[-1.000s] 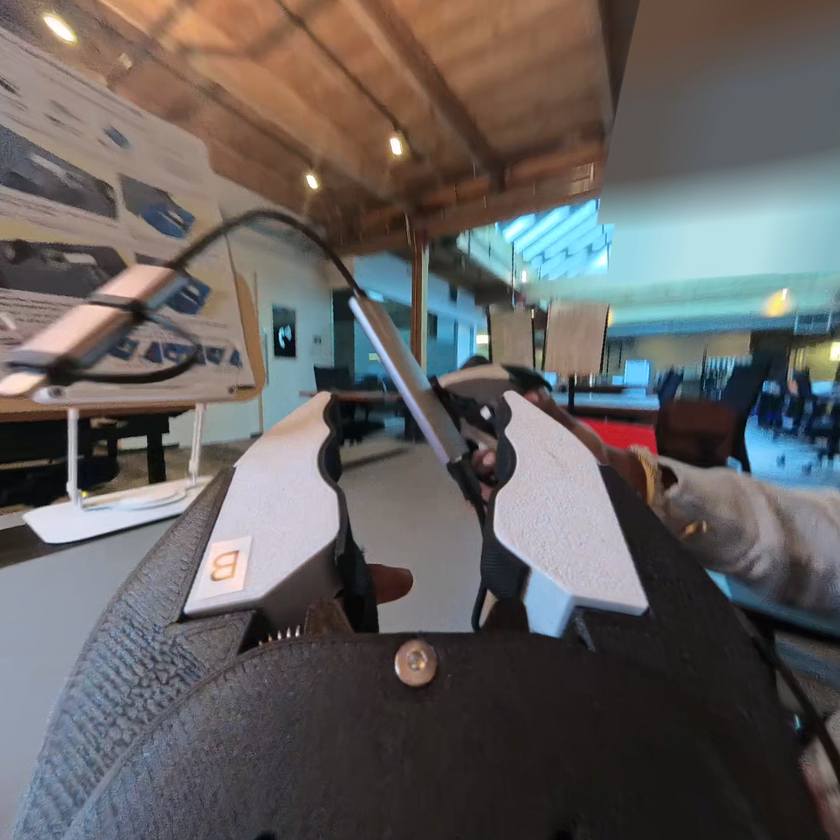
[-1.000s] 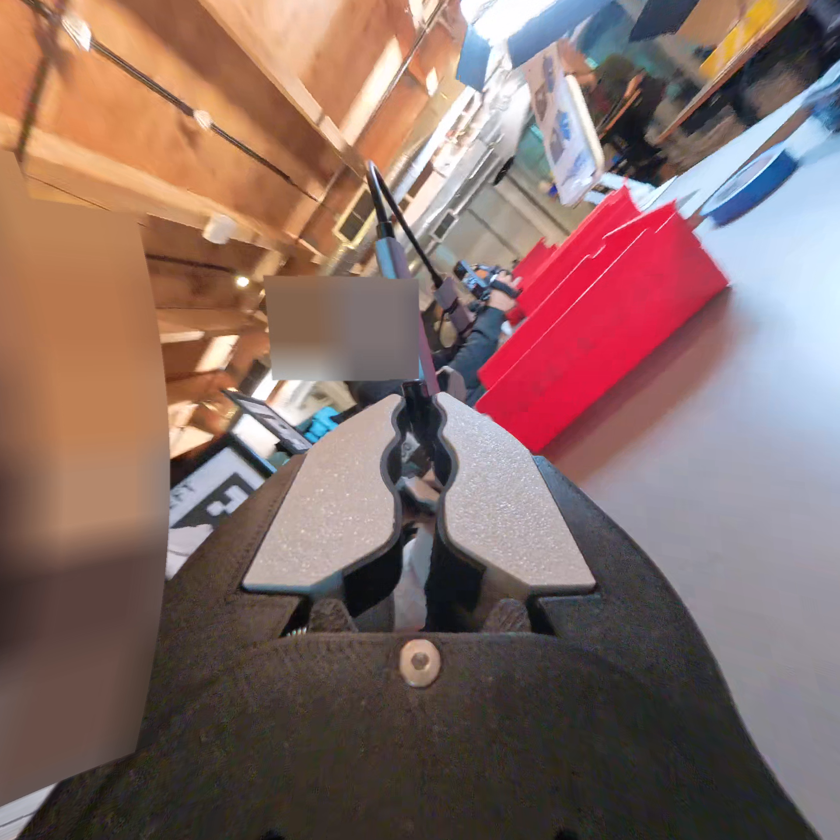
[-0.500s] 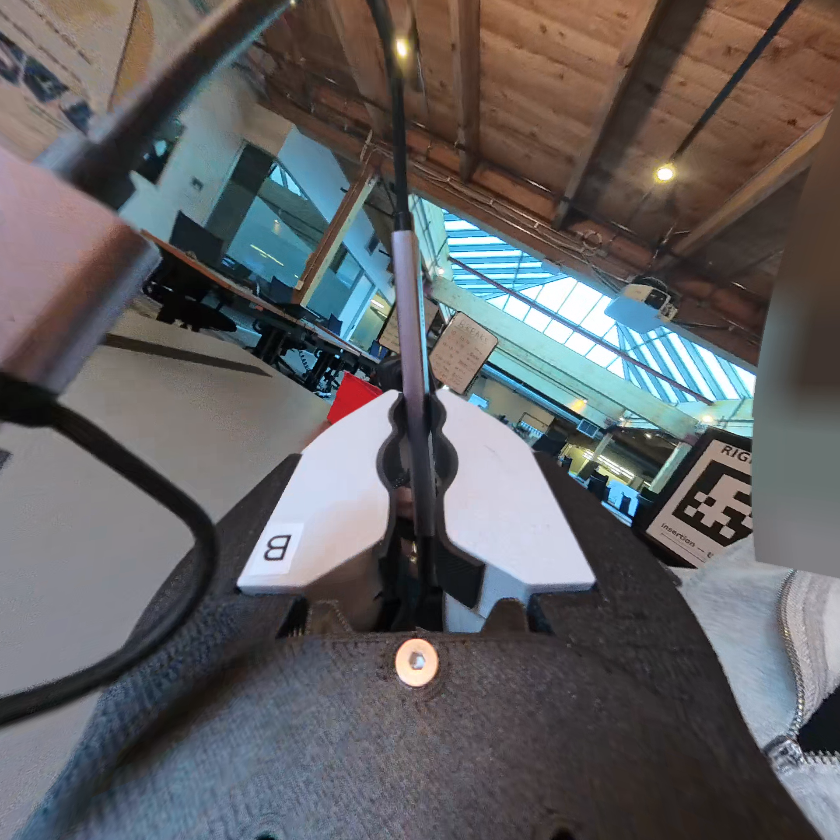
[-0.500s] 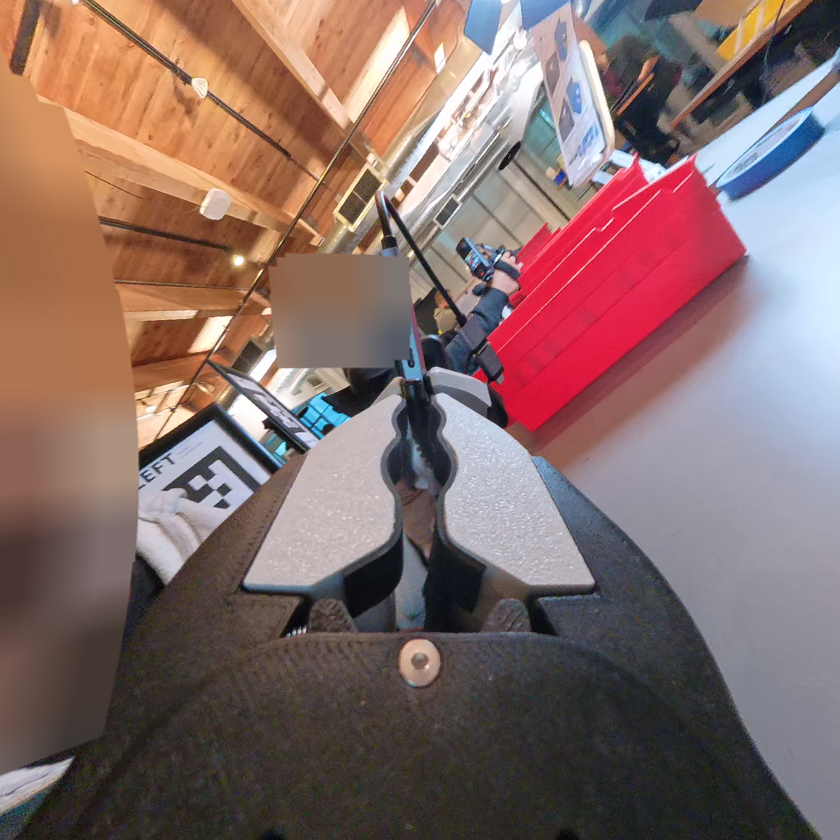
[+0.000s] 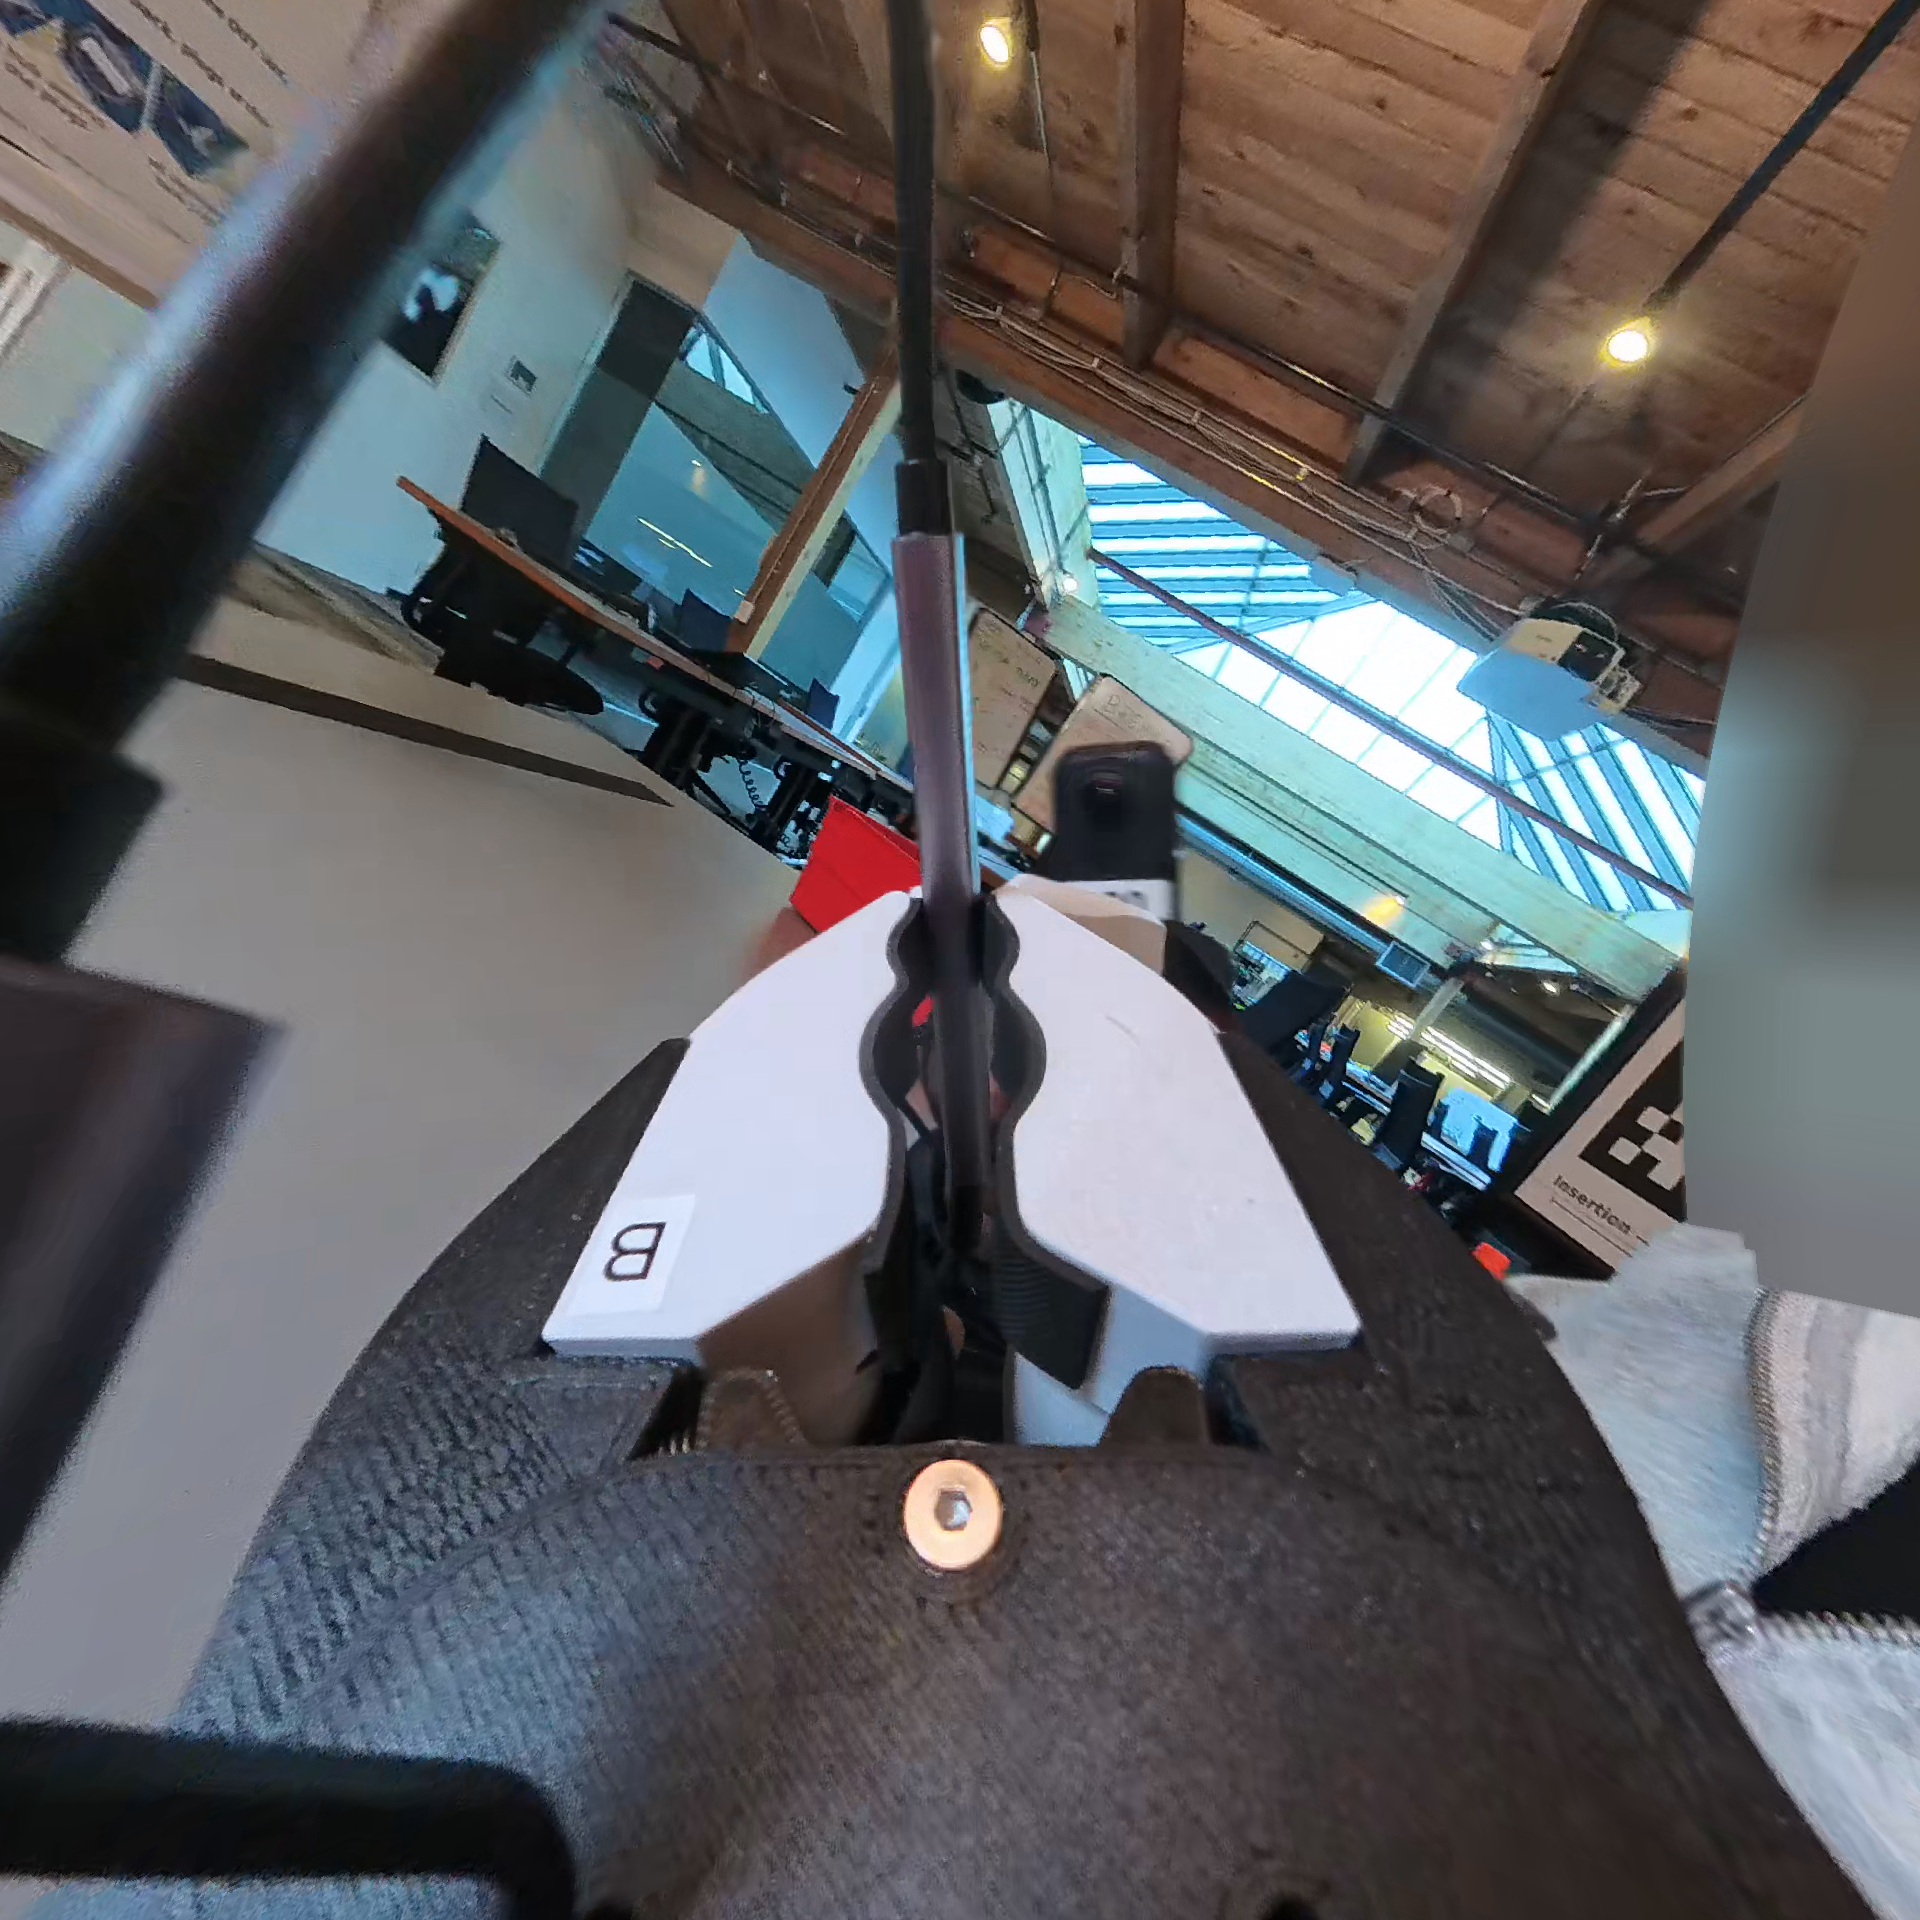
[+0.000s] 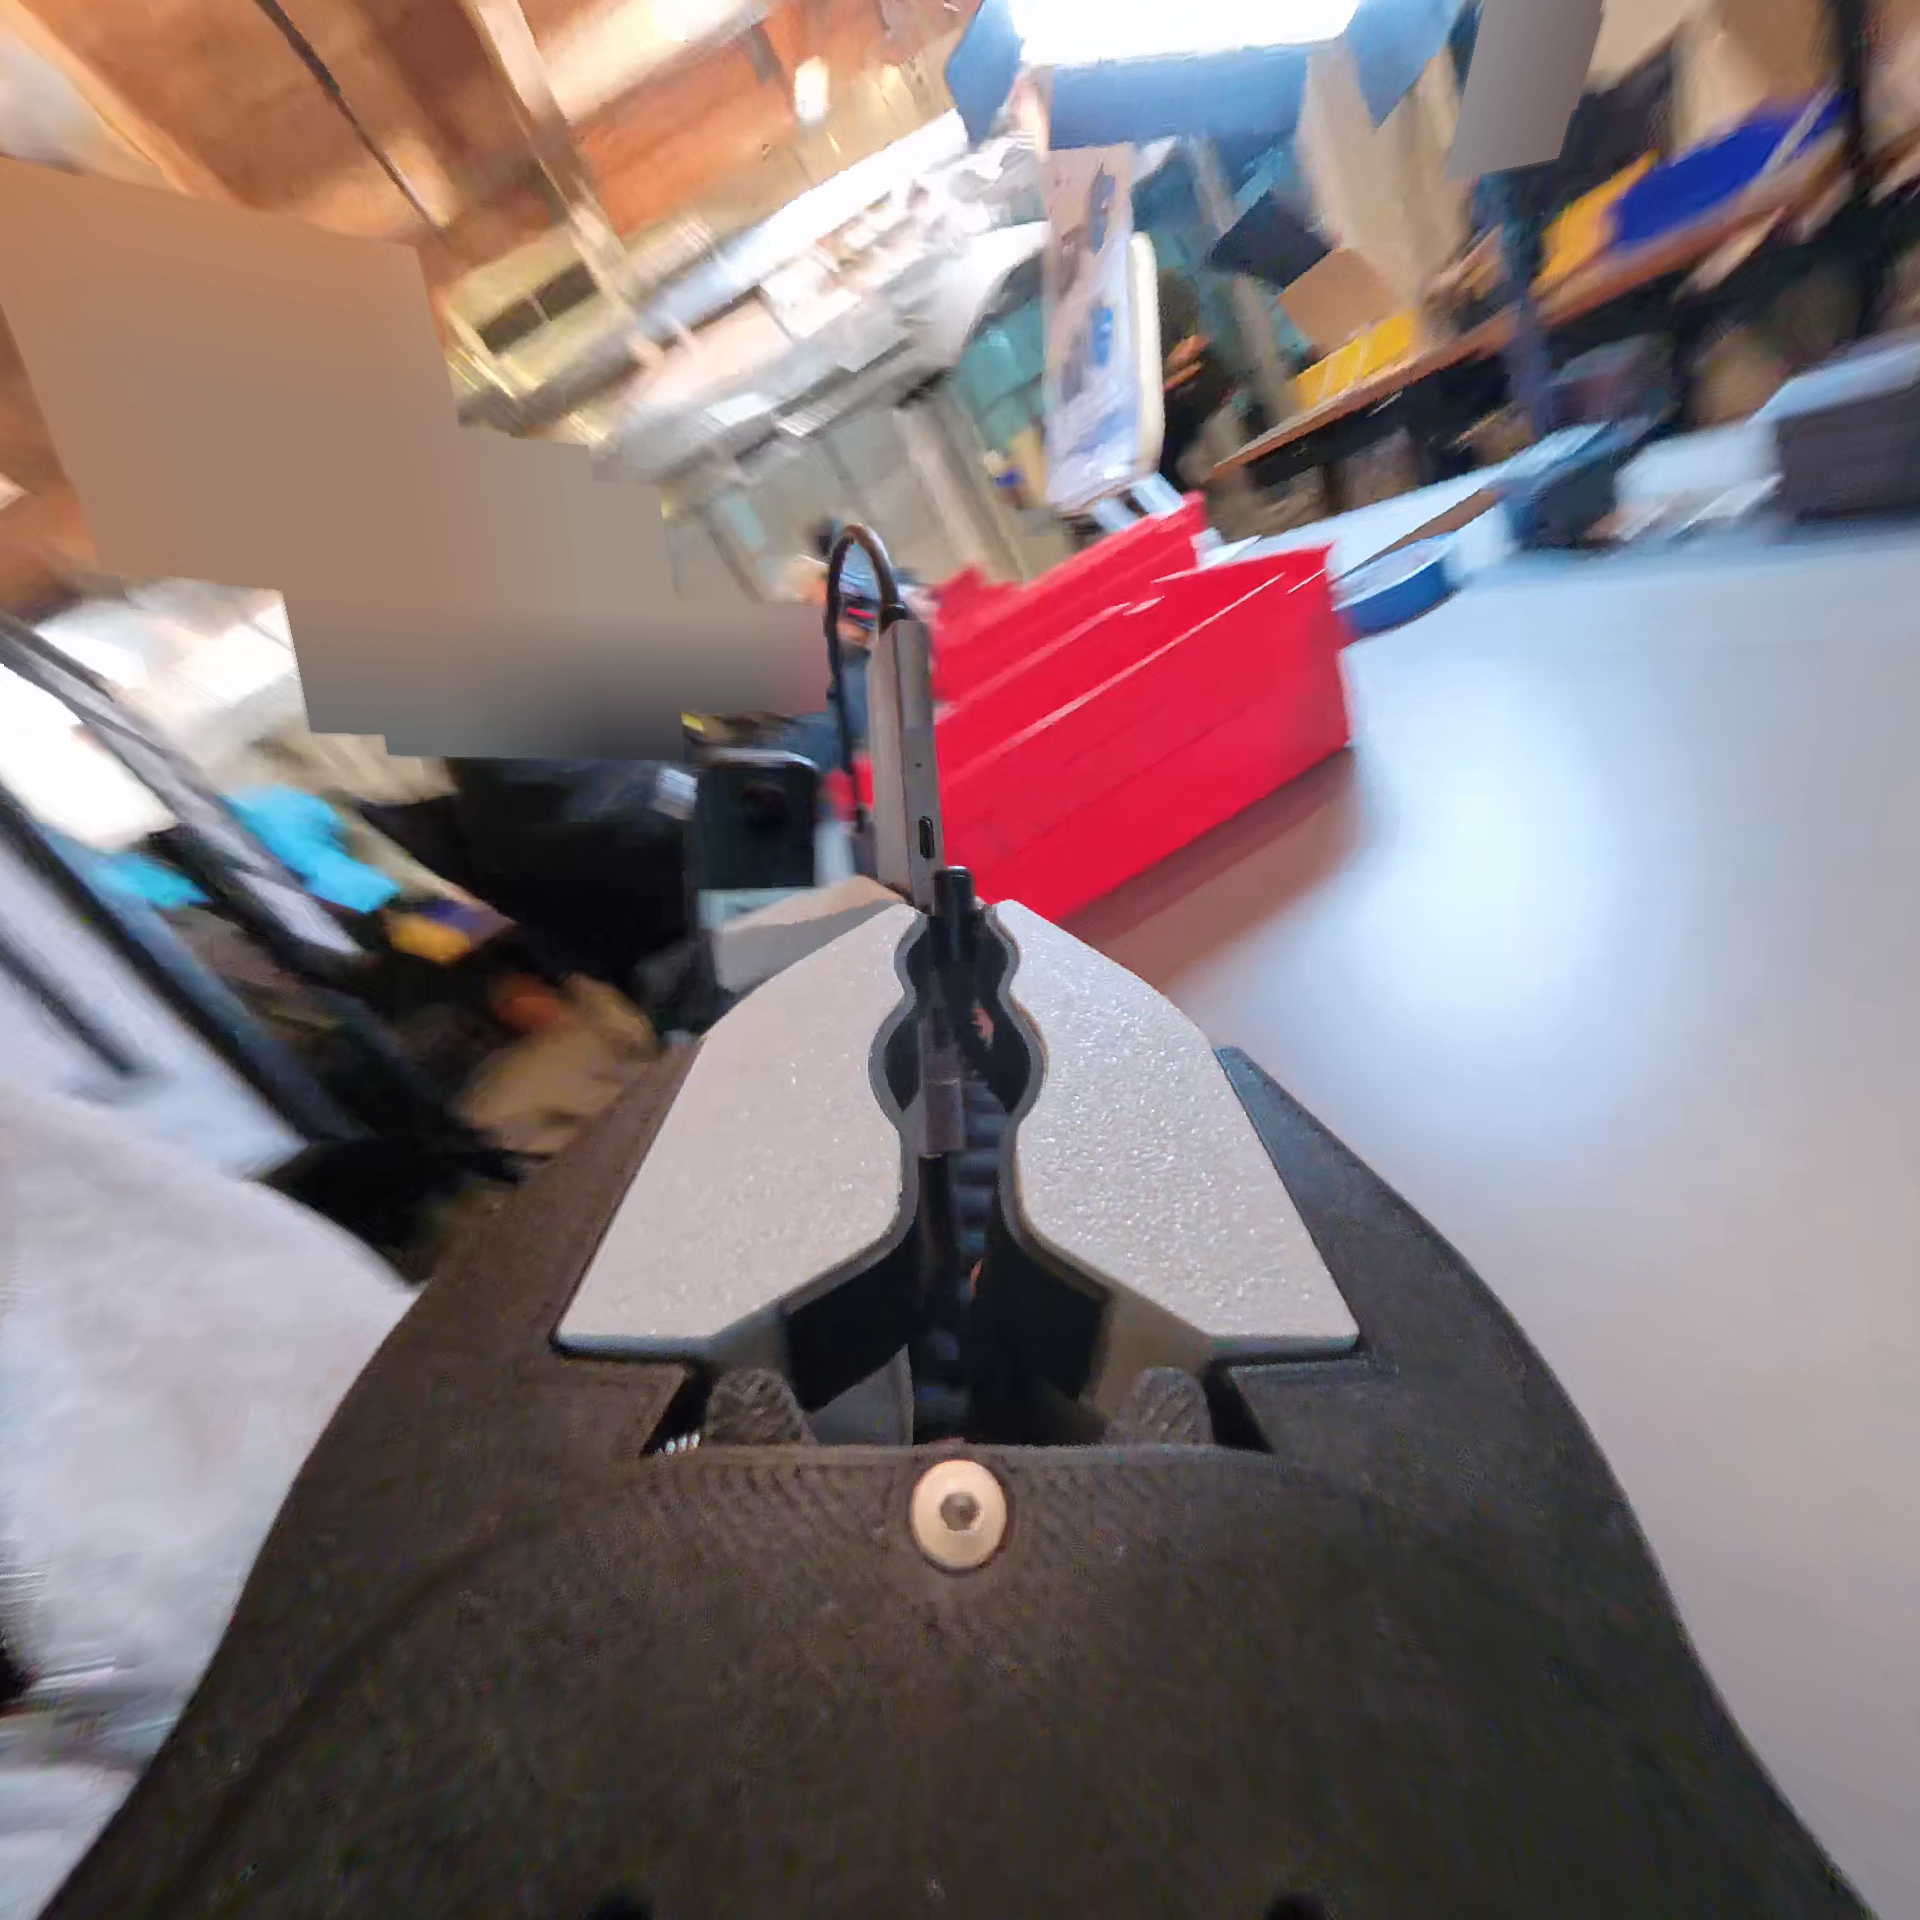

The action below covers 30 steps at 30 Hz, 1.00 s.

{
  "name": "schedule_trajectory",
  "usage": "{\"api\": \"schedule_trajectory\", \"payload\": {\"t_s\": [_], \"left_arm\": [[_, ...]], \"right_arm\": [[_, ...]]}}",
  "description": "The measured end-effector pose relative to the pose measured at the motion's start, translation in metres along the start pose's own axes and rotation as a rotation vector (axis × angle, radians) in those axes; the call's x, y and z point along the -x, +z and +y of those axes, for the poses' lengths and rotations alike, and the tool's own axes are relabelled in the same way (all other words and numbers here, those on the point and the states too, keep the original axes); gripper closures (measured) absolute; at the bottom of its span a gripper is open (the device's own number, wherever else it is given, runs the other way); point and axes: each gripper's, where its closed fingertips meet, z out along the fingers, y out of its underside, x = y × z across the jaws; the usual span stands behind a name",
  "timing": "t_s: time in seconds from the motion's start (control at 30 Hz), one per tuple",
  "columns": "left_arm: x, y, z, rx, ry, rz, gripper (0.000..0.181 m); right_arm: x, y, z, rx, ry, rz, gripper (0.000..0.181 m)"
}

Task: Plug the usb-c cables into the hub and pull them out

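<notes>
Two grippers: left gripper (image 5: pixel 951 920) jaws clamped on hub (image 5: pixel 935 727), right gripper (image 6: pixel 954 914) on cable plug (image 6: pixel 953 899).

Left tongs (image 5: pixel 951 914): two white fingers (image 5: pixel 769 1153) w/ fine grainy surface, wavy black inner edges, mounted on black textured printed body. Left finger carries a small white sticker (image 5: pixel 621 1250) w/ one black letter. One silver hex screw (image 5: pixel 953 1515) in centre of the body. Right tongs (image 6: pixel 951 914): same shape, fingers (image 6: pixel 1153 1153) look more grey, one silver screw (image 6: pixel 958 1512) too. The person wears a light grey fleece garment (image 5: pixel 1808 1455) w/ metal zipper (image 5: pixel 1730 1621).
</notes>
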Motion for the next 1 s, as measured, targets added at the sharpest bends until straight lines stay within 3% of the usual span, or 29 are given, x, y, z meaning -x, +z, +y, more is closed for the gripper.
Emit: {"api": "schedule_trajectory", "payload": {"t_s": [0.07,0.1,0.13,0.17,0.23,0.33,0.43,0.67,0.87,1.0], "left_arm": [[0.008,-0.003,0.0,-0.017,-0.009,-0.051,0.172],[0.008,-0.003,0.001,-0.018,0.003,-0.072,0.172],[0.006,-0.005,-0.002,-0.044,0.016,-0.066,0.172],[0.009,-0.009,-0.005,-0.067,-0.004,-0.078,0.172],[0.014,-0.011,-0.01,-0.097,-0.053,-0.077,0.172],[0.011,-0.008,-0.007,-0.074,-0.035,-0.061,0.172],[0.013,-0.009,-0.007,-0.076,-0.049,-0.064,0.171],[0.013,-0.006,-0.002,-0.039,-0.023,-0.079,0.172],[0.014,-0.001,0.01,0.055,-0.005,-0.102,0.169],[0.017,0.003,0.018,0.107,0.037,-0.152,0.169]], "right_arm": [[-0.007,0.001,-0.003,0.035,-0.469,0.223,0.176],[-0.01,-0.003,-0.015,0.0,-0.658,0.369,0.181],[-0.008,-0.009,-0.026,-0.024,-0.803,0.422,0.181],[-0.004,-0.011,-0.028,-0.005,-0.815,0.397,0.181],[0.008,-0.013,-0.025,0.017,-0.64,0.251,0.179],[-0.004,-0.009,-0.007,0.173,-0.675,0.289,0.149],[-0.007,-0.003,-0.003,0.17,-0.786,0.351,0.161],[-0.015,0.0,0.006,0.238,-0.849,0.413,0.165],[-0.019,-0.007,0.01,0.274,-1.046,0.513,0.174],[-0.018,-0.014,0.004,0.233,-1.405,0.696,0.175]]}}
